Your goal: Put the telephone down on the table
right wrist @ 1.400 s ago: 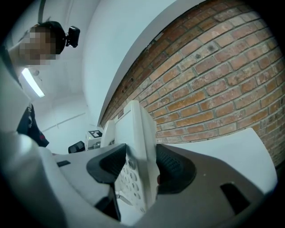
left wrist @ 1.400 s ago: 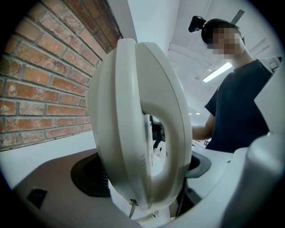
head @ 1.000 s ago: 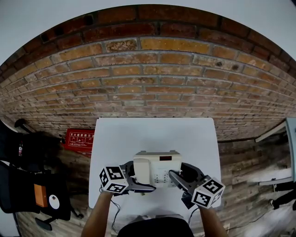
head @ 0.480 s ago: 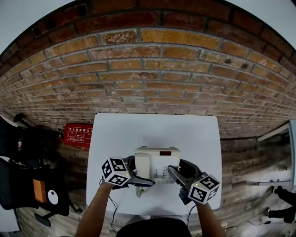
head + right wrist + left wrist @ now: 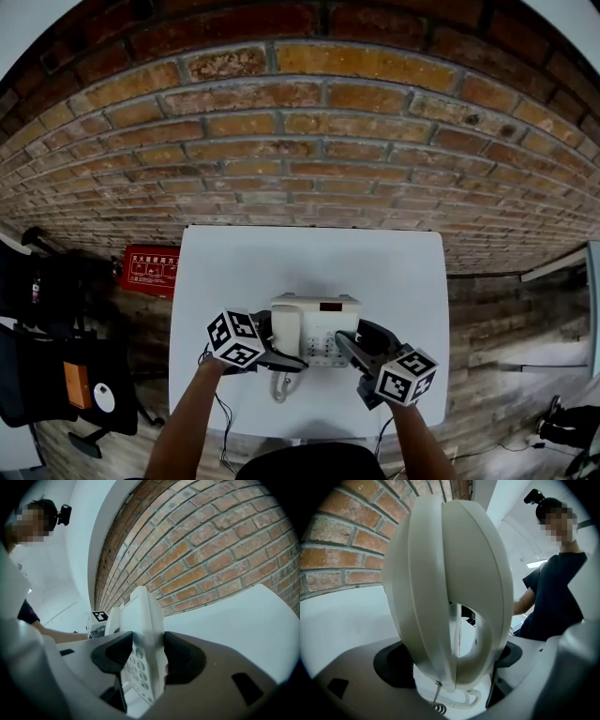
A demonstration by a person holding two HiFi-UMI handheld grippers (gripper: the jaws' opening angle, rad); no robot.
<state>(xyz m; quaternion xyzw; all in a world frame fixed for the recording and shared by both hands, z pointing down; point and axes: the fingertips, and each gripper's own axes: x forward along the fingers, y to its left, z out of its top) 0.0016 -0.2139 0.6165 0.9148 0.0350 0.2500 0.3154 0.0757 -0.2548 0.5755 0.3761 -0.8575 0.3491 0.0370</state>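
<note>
Hands out in front, we hold the cream telephone [image 5: 323, 323] from both sides over the white table [image 5: 309, 258].

Our left gripper [image 5: 279, 345] is at the left side of the telephone. In the left gripper view its jaws [image 5: 450, 663] are clamped on the handset [image 5: 445, 588], one dark pad on each side. The handset [image 5: 286, 330] sits in its place on the left part of the telephone. The curly cord [image 5: 278, 386] hangs out from under it toward us, and in the left gripper view the cord [image 5: 450, 705] curls just below the jaws.

Our right gripper [image 5: 361, 339] is at the right side. In the right gripper view its jaws [image 5: 143, 656] are clamped on the right edge of the telephone, right next to the keypad [image 5: 136, 667].

The telephone is near our edge of the table, about in the middle from left to right. We cannot tell if its bottom touches the table.

Past the far edge of the table is a brick wall [image 5: 300, 141]. A red sign [image 5: 148, 270] lies on the floor to the left, near the wall.
</note>
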